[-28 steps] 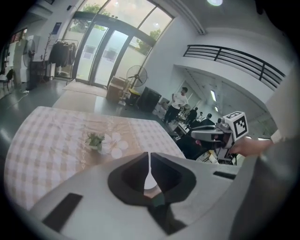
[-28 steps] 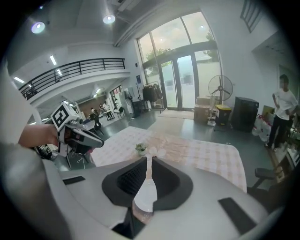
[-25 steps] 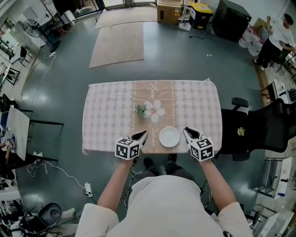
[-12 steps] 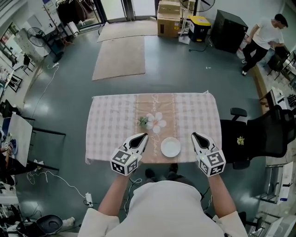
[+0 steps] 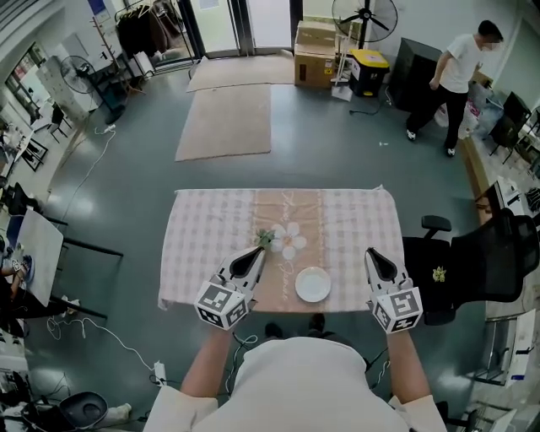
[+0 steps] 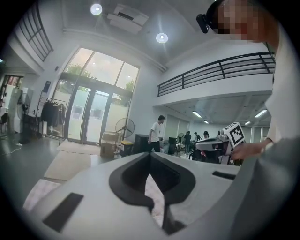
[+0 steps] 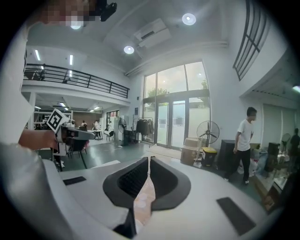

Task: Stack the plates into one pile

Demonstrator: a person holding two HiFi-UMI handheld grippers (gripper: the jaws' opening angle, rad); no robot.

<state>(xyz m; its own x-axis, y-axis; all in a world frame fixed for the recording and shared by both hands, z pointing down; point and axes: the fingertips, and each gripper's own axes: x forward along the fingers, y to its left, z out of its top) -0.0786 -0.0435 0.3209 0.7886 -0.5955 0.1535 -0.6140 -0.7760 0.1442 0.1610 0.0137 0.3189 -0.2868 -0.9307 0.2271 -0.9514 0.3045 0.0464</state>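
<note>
Two claws of mine, left claw (image 5: 256, 253) and right claw (image 5: 373, 255), both closed, nothing gripped. White round plate (image 5: 313, 284) lies on pink checked tablecloth (image 5: 202, 245) near front edge, between claws, roughly equidistant, below both.

plate (image 5: 313, 284) lies on the table (image 5: 198, 245) near its front edge, flower (image 5: 285, 240) behind it.

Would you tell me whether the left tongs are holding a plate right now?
No, the left tongs are shut and empty; the plate lies on the table.

Fan (image 5: 364, 13), box (image 5: 316, 56), rug (image 5: 226, 122); chair (image 5: 472, 267) rt of table (image 5: 201, 238).
</note>
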